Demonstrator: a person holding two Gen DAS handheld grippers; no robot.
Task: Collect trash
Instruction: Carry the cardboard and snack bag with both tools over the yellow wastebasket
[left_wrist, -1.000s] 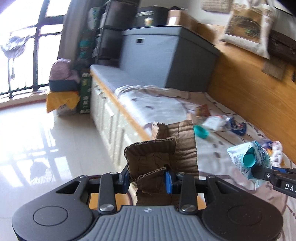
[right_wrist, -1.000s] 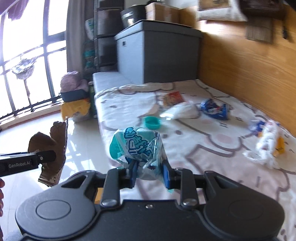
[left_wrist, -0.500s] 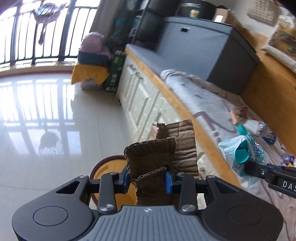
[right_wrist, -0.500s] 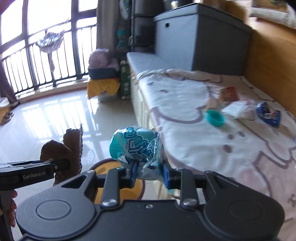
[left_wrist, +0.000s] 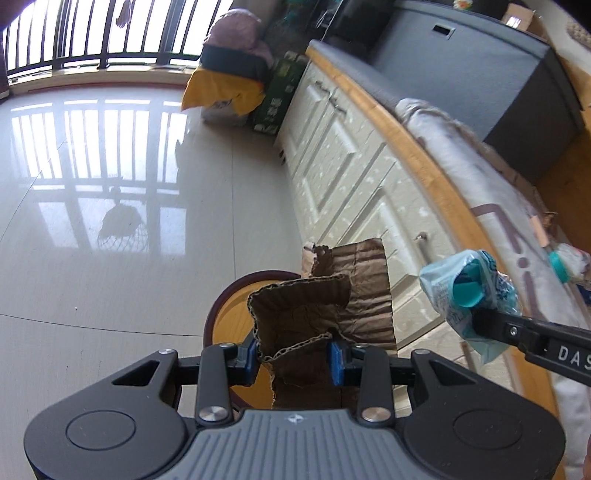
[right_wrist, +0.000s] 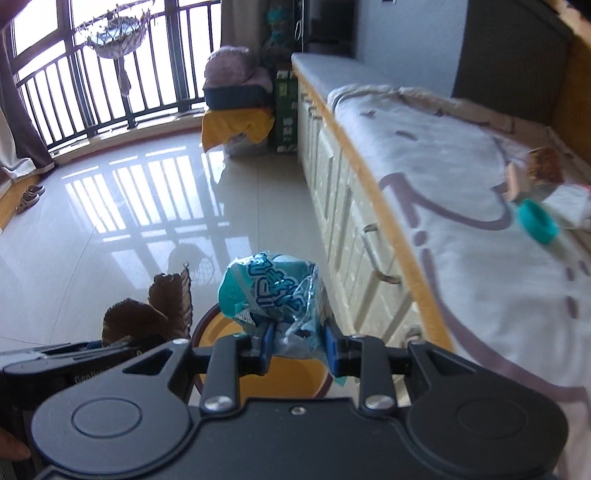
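Note:
My left gripper (left_wrist: 293, 356) is shut on a torn piece of brown corrugated cardboard (left_wrist: 325, 310), held above a round orange bin with a dark red rim (left_wrist: 221, 314) on the floor. At the right of the left wrist view, the right gripper's finger (left_wrist: 517, 332) clamps a crumpled blue plastic wrapper (left_wrist: 469, 295). In the right wrist view my right gripper (right_wrist: 297, 349) is shut on that blue wrapper (right_wrist: 269, 295), just over the bin (right_wrist: 295, 376). The cardboard (right_wrist: 155, 314) and left gripper show at lower left there.
A low bench with white cabinet doors (left_wrist: 351, 166) and a patterned white cover (right_wrist: 480, 229) runs along the right. On the cover lie a teal cap (right_wrist: 537, 221) and other wrappers (right_wrist: 543, 173). Glossy tile floor (left_wrist: 110, 184) spreads left toward balcony railings; a yellow-draped pile (right_wrist: 236, 125) stands beyond.
Both grippers have swung away from the bench top and lowered toward the floor, each keeping its load. The orange bin has come into view beneath them.

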